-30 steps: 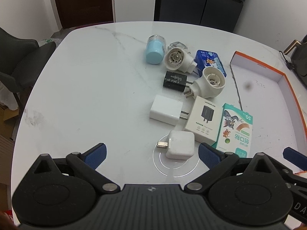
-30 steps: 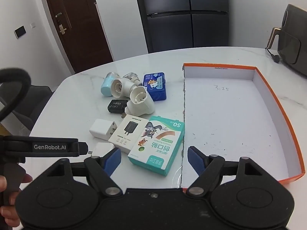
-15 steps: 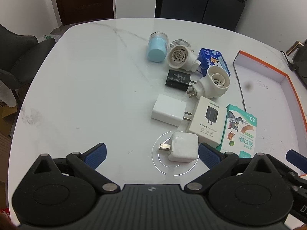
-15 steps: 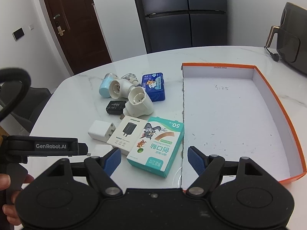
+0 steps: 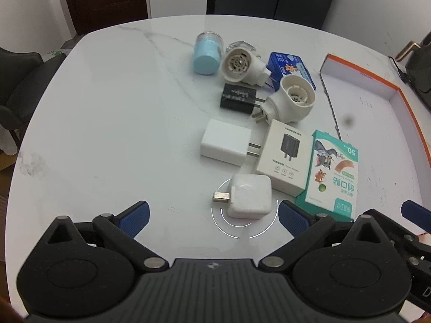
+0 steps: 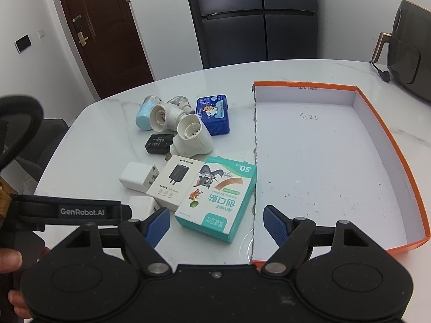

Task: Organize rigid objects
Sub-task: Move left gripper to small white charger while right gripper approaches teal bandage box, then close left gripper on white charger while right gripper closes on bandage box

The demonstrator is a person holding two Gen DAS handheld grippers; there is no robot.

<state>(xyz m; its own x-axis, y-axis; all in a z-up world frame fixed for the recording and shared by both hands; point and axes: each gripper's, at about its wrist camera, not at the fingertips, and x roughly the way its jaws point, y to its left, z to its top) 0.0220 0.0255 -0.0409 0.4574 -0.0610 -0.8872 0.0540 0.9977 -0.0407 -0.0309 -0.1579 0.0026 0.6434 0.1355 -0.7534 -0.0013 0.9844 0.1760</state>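
The left gripper (image 5: 212,212) is spread wide with nothing between its blue pads, hovering low over the white marble table (image 5: 107,123). Just ahead of it, toward its right finger, lies a rounded white charger (image 5: 249,199) with its metal plug pointing left. Beyond that sit a white wall adapter (image 5: 226,145), a white charger box (image 5: 288,156), a teal box of plasters (image 5: 332,172), a black adapter (image 5: 238,98), two cream plug-in vaporizers (image 5: 292,99), a blue tin (image 5: 289,66) and a pale blue bottle (image 5: 207,53) lying on its side.

The right gripper (image 6: 216,222) is likewise released and holds nothing; the teal box of plasters (image 6: 218,196) lies just ahead between its fingers, nearer the left one. To the right, the orange-rimmed box lid (image 6: 388,132) lies flat and open, and its white floor carries only pen marks and scuffs.

From the right wrist view the left gripper's strap hides most of the rounded white charger, and part of a hand (image 6: 10,263) shows at the left edge. A clear-topped piece behind the vaporizers may be a second bottle; it is too hidden to tell.
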